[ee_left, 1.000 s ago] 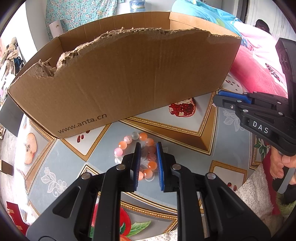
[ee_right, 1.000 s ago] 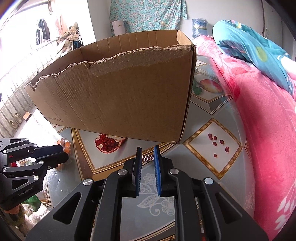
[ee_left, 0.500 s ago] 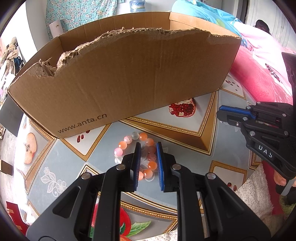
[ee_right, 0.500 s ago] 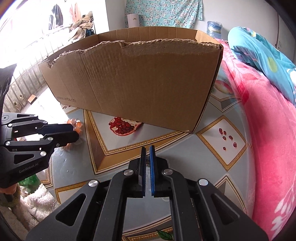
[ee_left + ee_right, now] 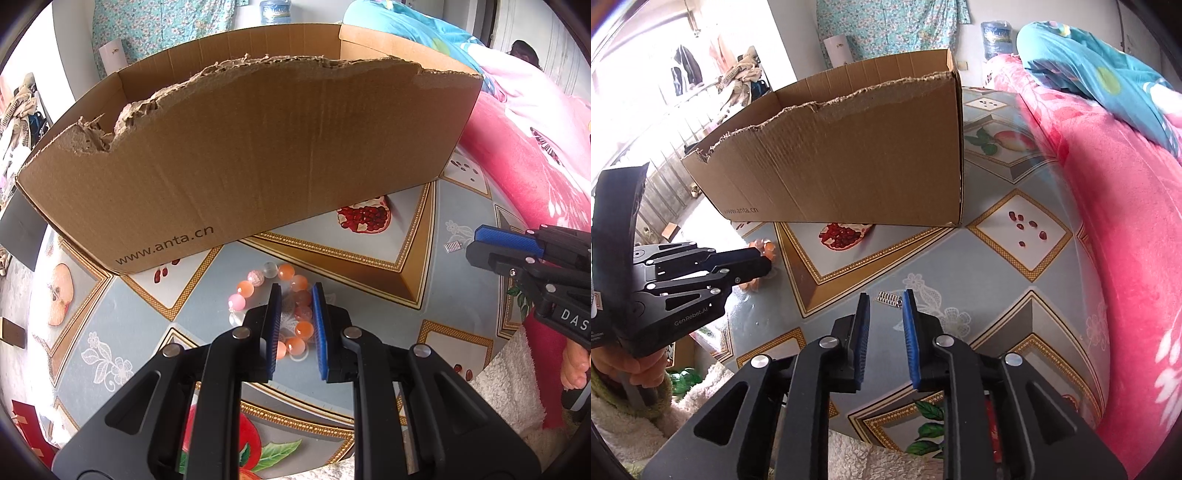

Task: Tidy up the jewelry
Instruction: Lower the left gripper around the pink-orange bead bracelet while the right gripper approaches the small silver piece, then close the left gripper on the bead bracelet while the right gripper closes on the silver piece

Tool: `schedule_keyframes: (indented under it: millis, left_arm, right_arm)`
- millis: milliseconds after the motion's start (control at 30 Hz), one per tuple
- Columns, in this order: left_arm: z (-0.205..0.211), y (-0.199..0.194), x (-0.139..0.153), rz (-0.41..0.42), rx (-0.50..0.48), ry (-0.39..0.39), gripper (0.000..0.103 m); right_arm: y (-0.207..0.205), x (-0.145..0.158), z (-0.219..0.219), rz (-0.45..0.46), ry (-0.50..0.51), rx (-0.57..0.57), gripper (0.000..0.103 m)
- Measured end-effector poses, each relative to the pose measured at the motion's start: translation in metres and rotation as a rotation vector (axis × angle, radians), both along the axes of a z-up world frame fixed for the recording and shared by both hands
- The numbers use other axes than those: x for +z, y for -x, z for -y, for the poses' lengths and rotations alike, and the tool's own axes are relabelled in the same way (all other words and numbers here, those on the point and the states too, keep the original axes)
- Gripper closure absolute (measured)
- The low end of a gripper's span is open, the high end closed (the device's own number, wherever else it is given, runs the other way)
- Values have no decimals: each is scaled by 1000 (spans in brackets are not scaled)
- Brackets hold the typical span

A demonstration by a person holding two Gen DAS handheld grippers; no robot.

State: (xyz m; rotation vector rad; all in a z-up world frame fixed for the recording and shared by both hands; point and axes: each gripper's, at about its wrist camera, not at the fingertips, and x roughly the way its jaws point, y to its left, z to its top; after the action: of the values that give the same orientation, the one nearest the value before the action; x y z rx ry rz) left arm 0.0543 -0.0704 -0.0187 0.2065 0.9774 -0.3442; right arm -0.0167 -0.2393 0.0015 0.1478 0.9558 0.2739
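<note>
1. Left gripper (image 5: pixel 296 325): jaws a narrow gap apart, straddling one side of the bead bracelet (image 5: pixel 280 310); whether the pads press the beads, cannot tell.
2. Right gripper (image 5: pixel 886 325): jaws just opened, nothing between them.
3. Small silver clasp piece (image 5: pixel 888 298) lies on the tablecloth (image 5: pixel 1015 295) just ahead of the right tips, long axis crosswise; right hand nearer.
4. Cardboard box (image 5: pixel 258 155) stands behind both.

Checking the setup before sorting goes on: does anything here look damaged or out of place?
Yes. The cardboard box has a ragged near wall: its top edge is torn unevenly and dips to a jagged notch at the left. A small silver jewelry piece lies loose on the tablecloth, apart from the bead bracelet and outside the box.
</note>
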Motion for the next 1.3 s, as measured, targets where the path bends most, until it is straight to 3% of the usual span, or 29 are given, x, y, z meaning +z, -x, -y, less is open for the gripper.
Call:
schedule_keyframes:
  millis: [800,1067,1233,1300]
  left_arm:
    - [0,1,1,-1,-2,1,87]
    - [-1,1,0,-2,-2,4,87]
    - [-1,1,0,0,-5,1,87]
    - [-1,1,0,0,-7,0,87]
  right_arm:
    - [-3,-5,-30,52,172,41,82]
    - [-5,-6,-20,1,69,70,82]
    - [-7,-5,-21,10,113,59,83]
    - [-8,-6,-22,12,128,62,90]
